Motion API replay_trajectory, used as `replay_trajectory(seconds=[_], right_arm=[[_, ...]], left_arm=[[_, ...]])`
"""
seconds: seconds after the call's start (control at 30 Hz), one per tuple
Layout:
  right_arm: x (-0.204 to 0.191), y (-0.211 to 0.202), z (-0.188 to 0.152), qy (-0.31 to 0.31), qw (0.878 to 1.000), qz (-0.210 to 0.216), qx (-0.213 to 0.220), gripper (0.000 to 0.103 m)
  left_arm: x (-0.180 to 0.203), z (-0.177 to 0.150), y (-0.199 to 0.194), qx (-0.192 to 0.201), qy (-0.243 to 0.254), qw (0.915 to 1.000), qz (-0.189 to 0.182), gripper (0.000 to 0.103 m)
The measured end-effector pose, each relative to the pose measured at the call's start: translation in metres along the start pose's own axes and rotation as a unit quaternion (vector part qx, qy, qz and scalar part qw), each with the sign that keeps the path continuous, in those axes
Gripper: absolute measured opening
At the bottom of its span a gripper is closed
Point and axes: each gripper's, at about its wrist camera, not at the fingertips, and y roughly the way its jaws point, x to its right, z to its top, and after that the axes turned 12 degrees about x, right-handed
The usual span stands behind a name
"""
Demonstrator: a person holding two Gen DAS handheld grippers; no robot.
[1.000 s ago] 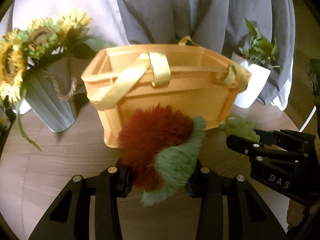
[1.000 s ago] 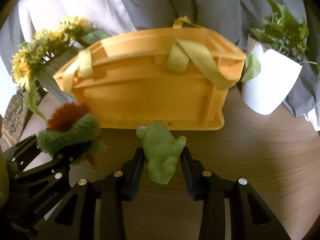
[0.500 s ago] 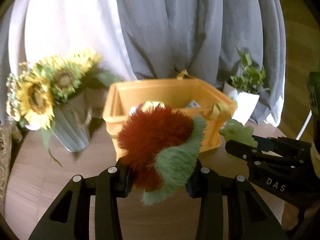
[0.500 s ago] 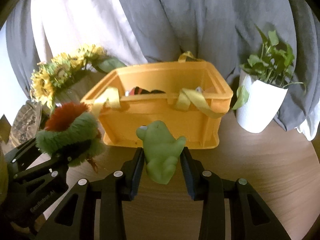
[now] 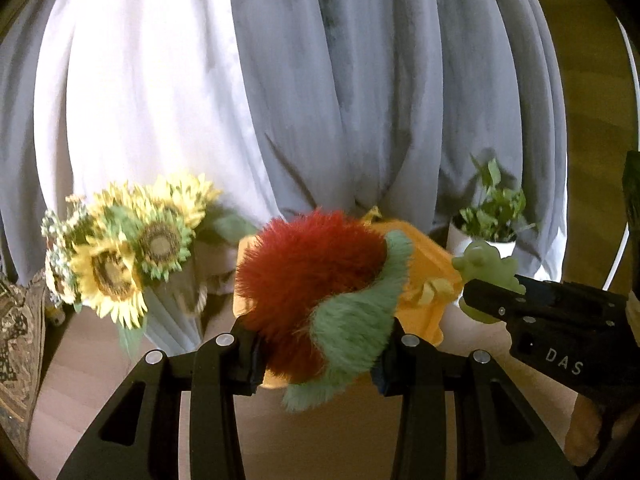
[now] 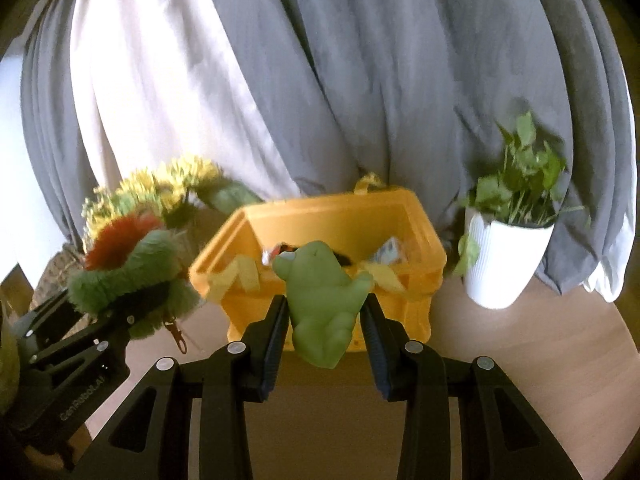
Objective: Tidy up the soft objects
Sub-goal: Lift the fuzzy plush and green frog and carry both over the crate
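A lived-in home room is suggested. The whole background is filled by long grey and white curtains [image 6: 360,80] hung in heavy folds. A round wooden bench [image 6: 520,360] is set before them, dressed as in a sitting room: sunflowers [image 5: 120,256] are arranged in a ribbed pale vase [image 5: 172,316] on one side, and a leafy green plant [image 6: 520,184] is kept in a ribbed white pot [image 6: 504,264] on the other. A yellow storage basket [image 6: 424,240] with fabric handles is placed between them, with small household items seen inside. A patterned woven surface [image 5: 16,328] is glimpsed at the left edge.
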Motion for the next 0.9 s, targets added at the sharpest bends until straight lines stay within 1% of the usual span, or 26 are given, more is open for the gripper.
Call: replay_trajectory(seconds=[0.5,0.7,0.9], right_arm=[[-0.002,0.006,0.042,0.002,0.998,0.006,0.065,0.039],[0.0,0.017,0.054,0.002,0.997,0.005,0.078,0.039],[0.004,0.035,0.062,0.001,0.996,-0.001,0.084,0.039]], left_arm=[[-0.005,0.041,0.013,0.063,0.012,0.9979,0.009,0.04],[-0.005,0.052,0.028,0.074,0.02,0.997,0.012,0.04],[-0.009,0.055,0.048,0.07,0.017,0.9973,0.012,0.04]])
